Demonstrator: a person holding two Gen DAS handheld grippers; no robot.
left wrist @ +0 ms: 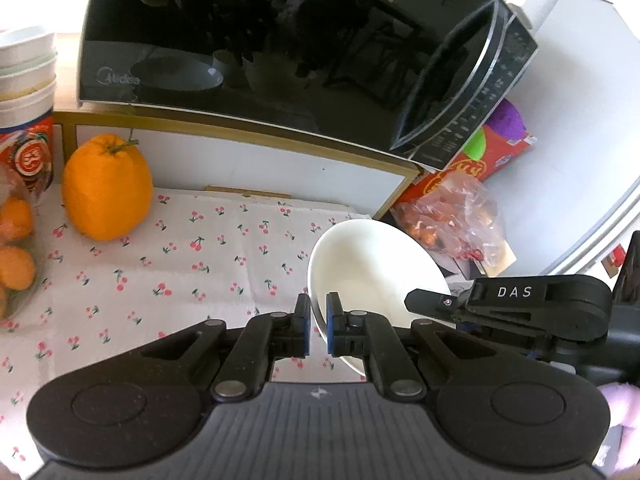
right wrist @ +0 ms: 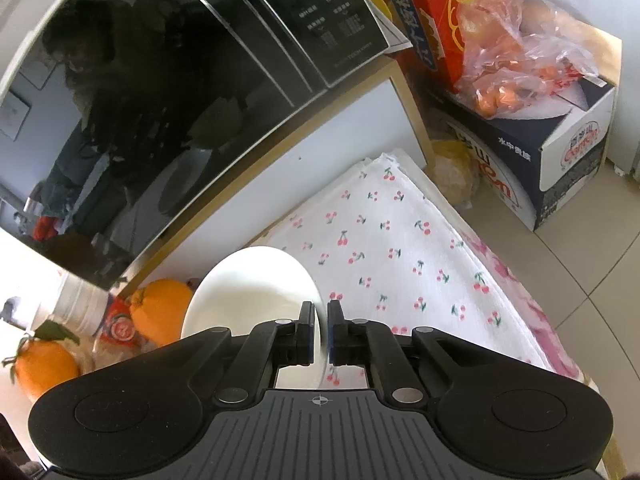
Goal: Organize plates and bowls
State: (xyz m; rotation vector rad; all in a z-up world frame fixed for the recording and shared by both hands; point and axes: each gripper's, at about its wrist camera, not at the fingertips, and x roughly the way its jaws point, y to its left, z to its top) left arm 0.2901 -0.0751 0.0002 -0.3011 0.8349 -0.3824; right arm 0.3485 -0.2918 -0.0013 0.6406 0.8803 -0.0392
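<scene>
Left claw (left wrist: 318, 320): fingers nearly closed, blue pads pinching the rim of a white bowl (left wrist: 372, 268). One pad sits inside the rim, the other outside. The bowl tilts up and extends ahead & to the right of the fingertips, its open side facing the camera.

Right claw (right wrist: 320, 326): same story — fingers almost together, clamped on the thin rim of a white bowl (right wrist: 248, 292) that spreads ahead & to the left of the tips. In the left wrist view the right claw's black body (left wrist: 516, 308), marked DAS, sits just right of the bowl, its finger reaching the far rim — looks like both claws grip one bowl from opposite sides, though I can't tell for sure.

Under the bowl: a white cloth w/ cherry print (left wrist: 192, 264). Ahead-left of the left claw, a big orange (left wrist: 107, 186) stands on the cloth; further left, stacked paper cups (left wrist: 26, 92). Ahead & above both claws, a black Midea microwave (left wrist: 260, 48) on a gold-framed shelf. Ahead-right of the right claw, a plastic bag of small oranges (right wrist: 516, 60) on a dark-and-white carton (right wrist: 560, 148), red box (right wrist: 452, 12) behind
</scene>
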